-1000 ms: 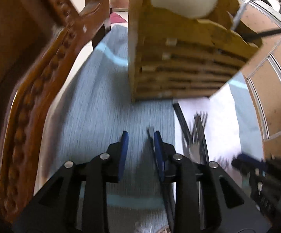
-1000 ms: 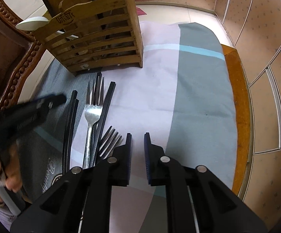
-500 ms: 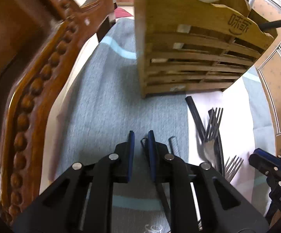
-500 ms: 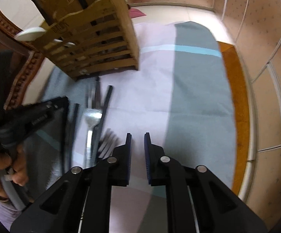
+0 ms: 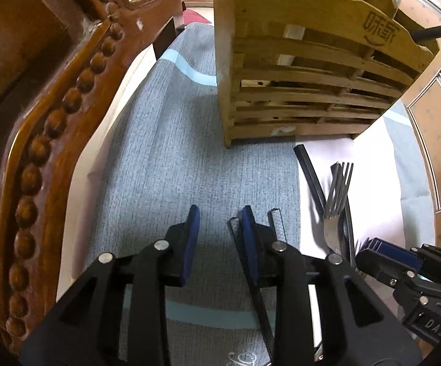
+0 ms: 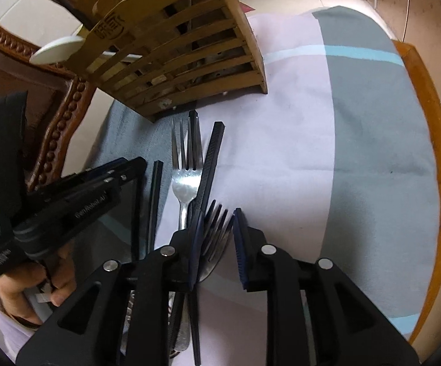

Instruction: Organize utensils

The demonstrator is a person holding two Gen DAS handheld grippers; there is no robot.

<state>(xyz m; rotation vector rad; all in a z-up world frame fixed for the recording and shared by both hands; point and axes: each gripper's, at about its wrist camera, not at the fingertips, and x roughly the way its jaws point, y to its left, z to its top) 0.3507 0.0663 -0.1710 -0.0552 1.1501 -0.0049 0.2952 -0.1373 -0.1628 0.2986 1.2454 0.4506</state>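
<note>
A slatted wooden holder stands on the cloth, with a white spoon sticking out of it. In front of it lie two forks and several black chopsticks. My left gripper hovers over the grey cloth with its jaws opening. One chopstick runs along the inside of its right finger, unpressed, and a second chopstick lies just to the right. My right gripper is opening too, astride the tines of the nearer fork without pinching them. The farther fork lies beside a long chopstick.
A carved wooden chair back rises close on the left of the table. The patterned cloth covers the round table, whose wooden rim shows at the right. A hand holds the left gripper's handle.
The right gripper swung left from bare cloth to over the forks and widened its jaws. The left gripper's jaws narrowed, then widened again, staying by the chopsticks.
</note>
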